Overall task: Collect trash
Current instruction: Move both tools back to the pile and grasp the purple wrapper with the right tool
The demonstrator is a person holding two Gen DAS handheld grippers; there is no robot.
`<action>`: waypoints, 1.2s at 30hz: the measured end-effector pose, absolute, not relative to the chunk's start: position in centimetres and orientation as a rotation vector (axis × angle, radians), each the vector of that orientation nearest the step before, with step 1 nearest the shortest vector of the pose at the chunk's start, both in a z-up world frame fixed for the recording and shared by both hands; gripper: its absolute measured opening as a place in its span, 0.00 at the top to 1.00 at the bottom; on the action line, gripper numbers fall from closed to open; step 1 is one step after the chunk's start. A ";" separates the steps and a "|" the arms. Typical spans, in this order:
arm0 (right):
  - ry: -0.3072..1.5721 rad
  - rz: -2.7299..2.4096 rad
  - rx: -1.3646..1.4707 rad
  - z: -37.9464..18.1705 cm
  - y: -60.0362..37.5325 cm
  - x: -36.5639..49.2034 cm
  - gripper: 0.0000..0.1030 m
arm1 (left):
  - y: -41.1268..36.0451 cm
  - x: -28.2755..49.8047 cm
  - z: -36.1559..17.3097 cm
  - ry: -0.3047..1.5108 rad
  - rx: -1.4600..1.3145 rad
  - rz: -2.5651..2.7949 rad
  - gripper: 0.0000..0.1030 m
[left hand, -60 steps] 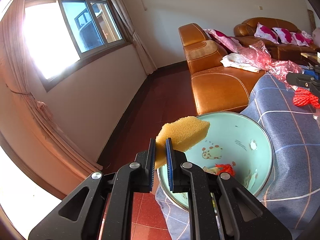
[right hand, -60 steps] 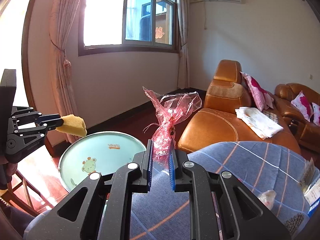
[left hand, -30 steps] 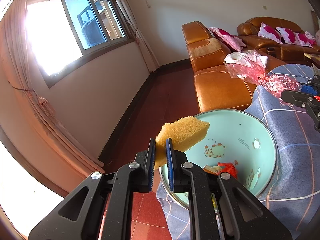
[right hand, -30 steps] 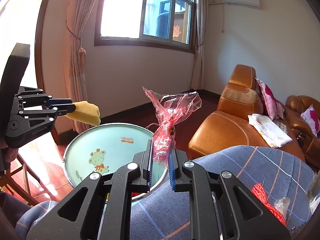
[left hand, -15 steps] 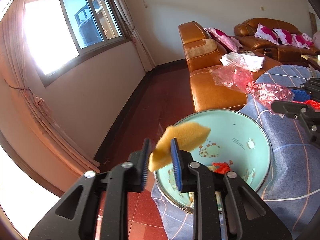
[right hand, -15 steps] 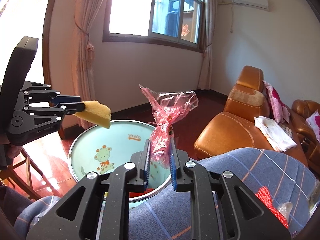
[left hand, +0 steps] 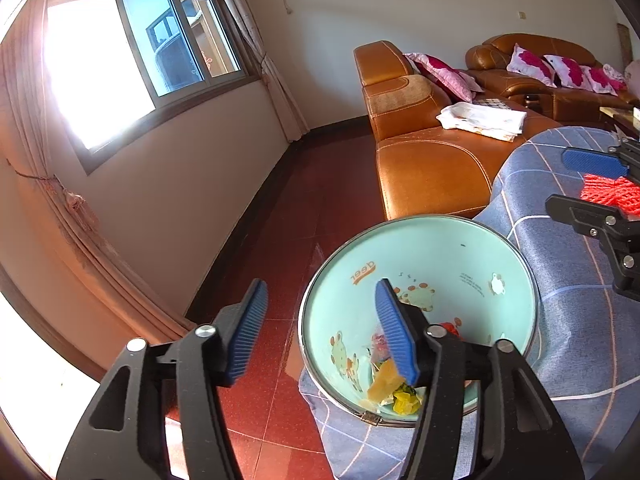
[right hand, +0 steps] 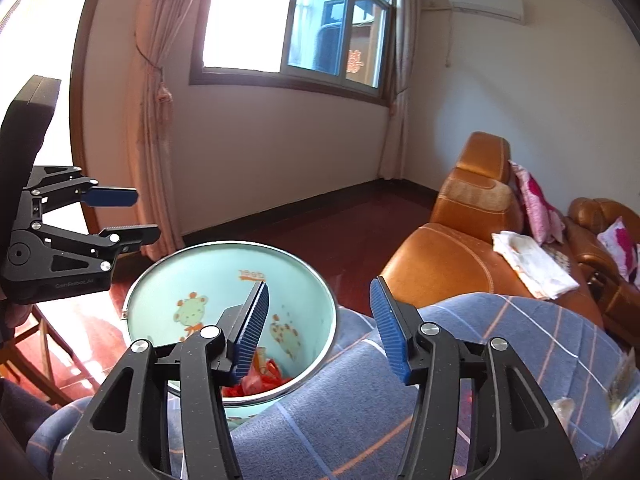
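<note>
Daylit room, strong backlight, sharp focus.
Window (left hand: 132,68) at 10 o'clock in left wrist view blown out white, orange flare along curtain (left hand: 52,184); window (right hand: 296,24) at 12 o'clock in right wrist view likewise clipped. Fisheye bends walls; dark vignette at corners. Glossy floor (left hand: 280,240) shows glare.

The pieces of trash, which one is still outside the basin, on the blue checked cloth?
The red mesh net, lying on the cloth beside the right gripper. The yellow sponge is already down inside the mint-green basin.
</note>
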State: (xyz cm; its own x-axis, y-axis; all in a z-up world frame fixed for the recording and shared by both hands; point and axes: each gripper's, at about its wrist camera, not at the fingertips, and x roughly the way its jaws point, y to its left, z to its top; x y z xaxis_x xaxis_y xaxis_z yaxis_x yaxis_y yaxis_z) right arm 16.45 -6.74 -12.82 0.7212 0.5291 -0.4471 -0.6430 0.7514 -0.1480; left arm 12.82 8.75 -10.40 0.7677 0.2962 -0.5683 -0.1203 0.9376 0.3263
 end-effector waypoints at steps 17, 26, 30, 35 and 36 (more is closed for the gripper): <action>0.500 0.220 -0.117 -12.7 -24.4 8.1 0.42 | 2.5 10.9 -12.6 0.686 0.329 0.068 0.28; 0.629 0.129 -0.047 -14.9 -29.5 6.7 0.42 | -1.6 9.9 -12.3 0.654 0.356 -0.003 0.24; 0.724 0.159 -0.009 -15.5 -29.4 7.8 0.42 | -1.8 9.5 -11.8 0.638 0.360 -0.007 0.23; 0.806 0.179 -0.001 -16.7 -29.2 8.5 0.46 | -1.5 10.1 -11.8 0.652 0.345 0.010 0.22; 0.818 0.180 0.003 -16.9 -29.3 8.6 0.53 | -1.5 10.2 -11.9 0.655 0.344 0.011 0.22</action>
